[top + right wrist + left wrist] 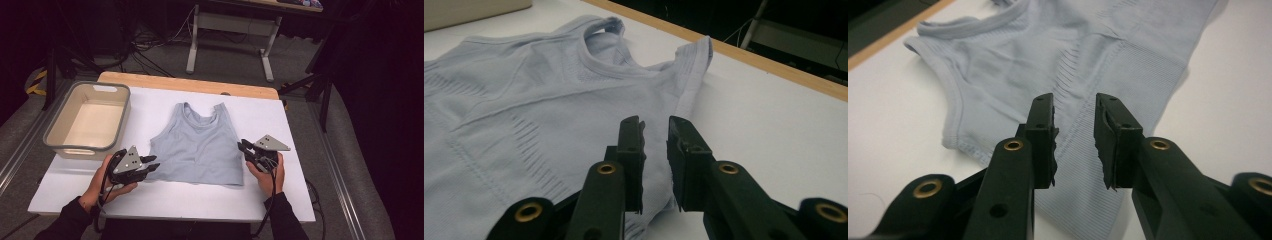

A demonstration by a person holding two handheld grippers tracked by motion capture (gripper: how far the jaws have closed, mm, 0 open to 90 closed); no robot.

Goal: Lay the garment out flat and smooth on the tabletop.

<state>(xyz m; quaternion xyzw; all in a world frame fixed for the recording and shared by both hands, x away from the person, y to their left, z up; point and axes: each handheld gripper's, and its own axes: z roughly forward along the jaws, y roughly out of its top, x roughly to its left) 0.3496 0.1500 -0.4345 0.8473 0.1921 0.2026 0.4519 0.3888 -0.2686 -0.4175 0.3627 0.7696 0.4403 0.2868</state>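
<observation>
Pale blue tank top (197, 147), centre of frame, flat on white table (300, 150); soft, light, limp, best pinched at hem corners; left gripper (152, 163) and right gripper (243, 148) slightly parted, holding nothing; empty bin (60, 140) upper left.

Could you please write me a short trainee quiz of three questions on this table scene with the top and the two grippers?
1. True or false: the grey tank top lies spread flat on the white table.
2. Which edge of the top is each gripper at? A: the neckline; B: the bottom corners; C: the straps.
3. What stands at the table's far left, and is anything in it?

Key
1. True; it lies flat, straps away from the person.
2. B: the left gripper is at the bottom left corner and the right gripper at the bottom right corner, each with a gap between its fingers.
3. A beige bin with a grey rim; nothing shows inside.
</observation>
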